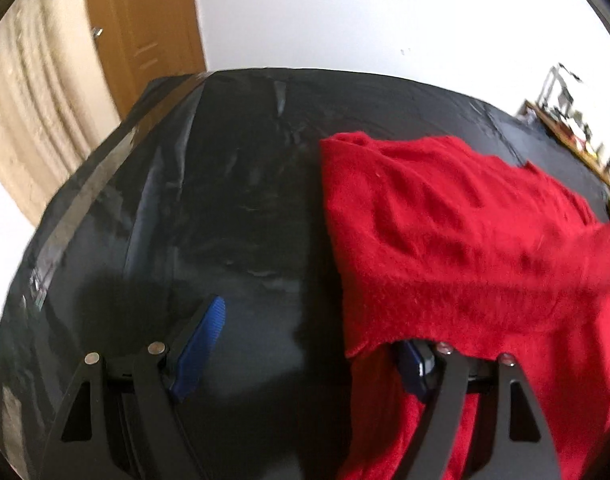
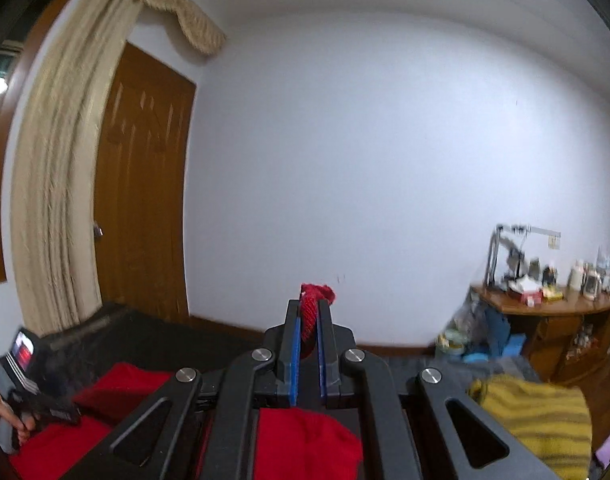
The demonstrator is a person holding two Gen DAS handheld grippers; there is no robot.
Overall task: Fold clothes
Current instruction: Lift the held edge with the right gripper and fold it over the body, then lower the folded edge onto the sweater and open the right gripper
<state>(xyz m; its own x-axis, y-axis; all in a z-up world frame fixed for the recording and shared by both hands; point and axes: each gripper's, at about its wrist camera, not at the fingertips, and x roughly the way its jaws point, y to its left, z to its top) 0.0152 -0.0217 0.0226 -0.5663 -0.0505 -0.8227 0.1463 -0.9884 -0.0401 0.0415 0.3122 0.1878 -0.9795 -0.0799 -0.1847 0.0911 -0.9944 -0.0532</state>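
Left gripper (image 1: 309, 344): angled steeply downward, jaws spread wide, one blue-padded finger (image 1: 201, 344) fully exposed, the other largely covered by cloth. Right gripper (image 2: 310, 344): held near level, jaws drawn together on a fold of red garment (image 2: 311, 312). The person's hand (image 2: 1, 416) grasped the left gripper's handle at the right wrist view's lower left.

A fuzzy red garment (image 1: 457, 240) is spread, rumpled, over the black table (image 1: 225, 200). One bunched corner (image 2: 311, 308) is lifted and pinched.
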